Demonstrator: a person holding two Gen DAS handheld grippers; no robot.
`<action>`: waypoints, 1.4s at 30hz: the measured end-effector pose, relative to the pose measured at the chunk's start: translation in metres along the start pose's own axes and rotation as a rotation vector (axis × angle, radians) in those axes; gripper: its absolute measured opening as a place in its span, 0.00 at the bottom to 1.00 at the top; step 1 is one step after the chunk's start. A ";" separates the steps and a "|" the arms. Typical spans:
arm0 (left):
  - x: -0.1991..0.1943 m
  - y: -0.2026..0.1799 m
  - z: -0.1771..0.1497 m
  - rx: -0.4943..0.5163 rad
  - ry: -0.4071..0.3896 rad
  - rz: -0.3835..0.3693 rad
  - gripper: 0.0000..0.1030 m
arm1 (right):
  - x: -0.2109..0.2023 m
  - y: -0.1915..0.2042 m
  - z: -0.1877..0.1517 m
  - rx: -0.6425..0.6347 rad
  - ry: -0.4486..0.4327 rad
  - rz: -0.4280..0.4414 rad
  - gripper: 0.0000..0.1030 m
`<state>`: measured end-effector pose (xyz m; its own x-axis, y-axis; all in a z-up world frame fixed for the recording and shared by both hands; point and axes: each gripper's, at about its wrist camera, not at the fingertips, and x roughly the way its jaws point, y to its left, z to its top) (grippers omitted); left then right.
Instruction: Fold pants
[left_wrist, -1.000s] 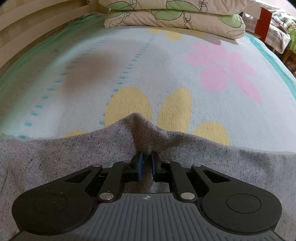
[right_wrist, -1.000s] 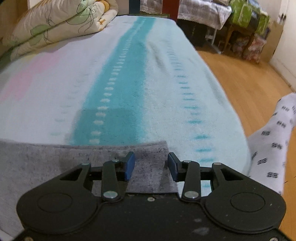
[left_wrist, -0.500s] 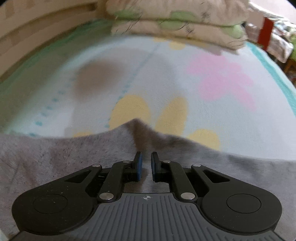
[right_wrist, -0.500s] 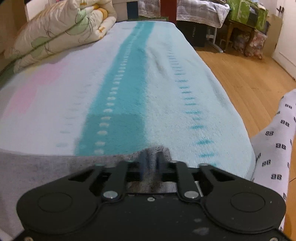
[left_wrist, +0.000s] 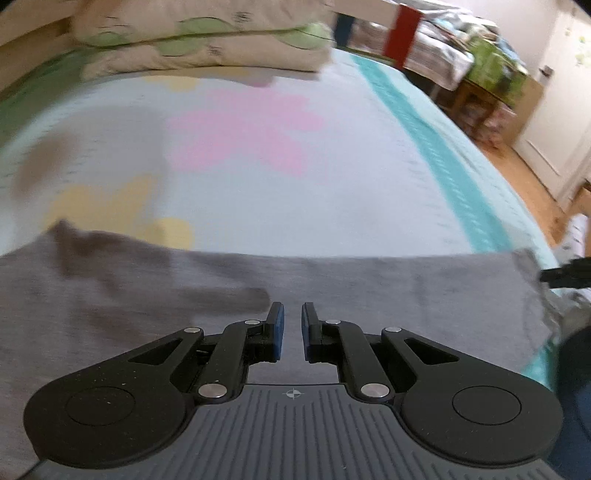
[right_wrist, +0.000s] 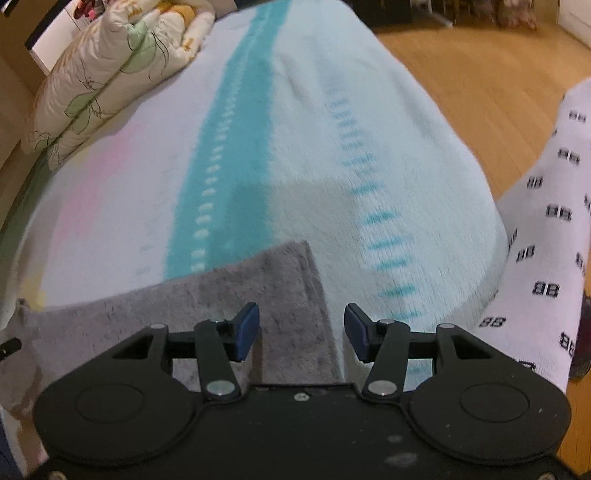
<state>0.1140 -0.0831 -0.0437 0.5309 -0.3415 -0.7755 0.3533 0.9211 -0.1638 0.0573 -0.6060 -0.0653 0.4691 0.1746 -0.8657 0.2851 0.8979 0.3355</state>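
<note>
Grey pants (left_wrist: 332, 291) spread flat across the near end of the bed (left_wrist: 332, 177), on a pale blanket with pink and yellow flowers and a teal stripe; far edge fairly straight in the left view, with a small raised bump at the left end and a rumpled corner at the right end; in the right view, a squared corner (right_wrist: 295, 266) lying just past the teal stripe, cloth smooth and speckled.

Left gripper (left_wrist: 289, 332) angled down over the middle of the pants, pads nearly together with a thin gap, nothing pinched between them, cloth only beneath; view blurred.

Right gripper (right_wrist: 301, 332) tilted down over the pants' corner, jaws opening, pads well apart and off the fabric, edge of the cloth lying below the gap, let go rather than gripped.

Stacked pillows (right_wrist: 96, 92) at the far end of the bed; wooden floor (right_wrist: 480, 74) to the right; patterned white trouser leg (right_wrist: 546, 240) beside the bed edge.
</note>
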 end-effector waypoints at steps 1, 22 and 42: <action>0.002 -0.005 0.000 0.002 0.002 -0.011 0.11 | 0.003 -0.004 0.000 0.010 0.022 0.010 0.53; 0.097 -0.119 0.001 0.144 0.129 -0.051 0.10 | -0.049 0.031 -0.014 -0.005 -0.044 0.115 0.07; -0.025 0.096 -0.016 -0.258 -0.022 0.128 0.11 | -0.032 0.336 -0.076 -0.208 -0.047 0.454 0.07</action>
<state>0.1227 0.0165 -0.0496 0.5762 -0.2206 -0.7869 0.0757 0.9731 -0.2174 0.0747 -0.2795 0.0472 0.5454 0.5524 -0.6304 -0.1268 0.7978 0.5894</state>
